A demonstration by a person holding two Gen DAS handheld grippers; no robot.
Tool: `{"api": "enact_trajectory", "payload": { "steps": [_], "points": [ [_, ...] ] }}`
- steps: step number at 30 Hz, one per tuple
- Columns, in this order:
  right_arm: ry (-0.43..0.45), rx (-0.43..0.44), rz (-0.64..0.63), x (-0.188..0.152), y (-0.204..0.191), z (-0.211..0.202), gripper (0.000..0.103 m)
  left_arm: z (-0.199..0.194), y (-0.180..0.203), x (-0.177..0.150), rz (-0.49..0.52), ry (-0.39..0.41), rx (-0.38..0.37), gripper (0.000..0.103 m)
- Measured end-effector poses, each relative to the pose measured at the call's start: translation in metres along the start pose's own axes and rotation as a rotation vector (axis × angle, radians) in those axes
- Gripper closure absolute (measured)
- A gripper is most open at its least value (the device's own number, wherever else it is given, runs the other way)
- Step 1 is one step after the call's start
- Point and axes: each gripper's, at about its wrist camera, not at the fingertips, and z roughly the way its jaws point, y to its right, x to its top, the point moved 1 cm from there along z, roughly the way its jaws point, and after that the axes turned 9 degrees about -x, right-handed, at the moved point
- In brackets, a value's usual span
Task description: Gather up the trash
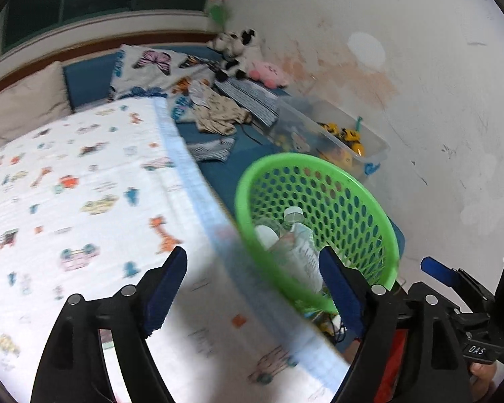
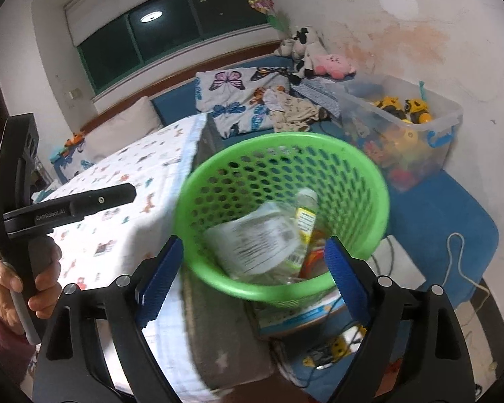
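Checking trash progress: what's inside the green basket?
The green basket holds a clear plastic bottle, white cap visible, and something orange. Anything beneath them is covered.

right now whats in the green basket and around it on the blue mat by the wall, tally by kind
green basket: 1
clear plastic bottles in the basket: at least 2, a yellow-labelled one and a white-labelled one
clear toy bin: 1
plush toys: 2, a black-and-white one and a pink one
total: 6 at least; deeper basket contents are too blurred to count
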Motion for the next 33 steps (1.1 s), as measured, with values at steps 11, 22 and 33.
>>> {"api": "enact_trajectory", "payload": {
  "steps": [11, 22, 33],
  "points": [
    [-0.017, 0.045, -0.04, -0.018, -0.057, -0.016, 0.012, -0.078, -0.027, -0.034, -0.008, 0.095, 0.137, 0.01],
    [-0.031, 0.062, -0.074, -0.032, -0.093, -0.027, 0.009, -0.128, -0.056, -0.074, -0.073, 0.121, 0.229, 0.007],
    [-0.016, 0.057, -0.141, -0.04, -0.119, -0.038, 0.006, -0.147, -0.067, -0.101, -0.072, 0.112, 0.307, 0.007]
  ]
}}
